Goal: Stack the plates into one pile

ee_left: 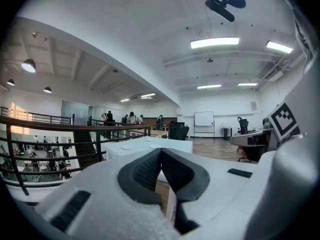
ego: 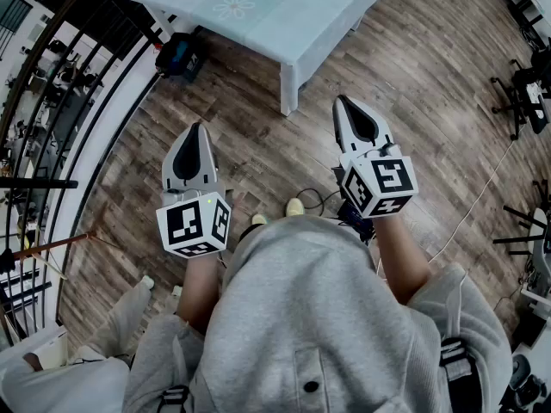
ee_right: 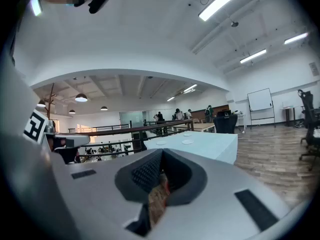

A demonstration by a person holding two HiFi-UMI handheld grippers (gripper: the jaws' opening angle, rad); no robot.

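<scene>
Now left hand-held gripper, right hand-held gripper closed, empty — maybe 3 plates afar.

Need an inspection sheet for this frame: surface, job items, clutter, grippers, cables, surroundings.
Surface: table with a pale cover, ahead of the person, out of reach of both grippers.
Job's things: plates, three seen, lying apart on the table, not stacked.
Clutter: dark bag on the floor beside the table.
Grippers: left gripper and right gripper both shut, nothing between the fingers, held over the floor.
Cables: white cable across the floor at right; dark cable by the person's feet.
Surroundings: wood floor, railing at left, office chairs at right, whiteboard on the far wall.
</scene>
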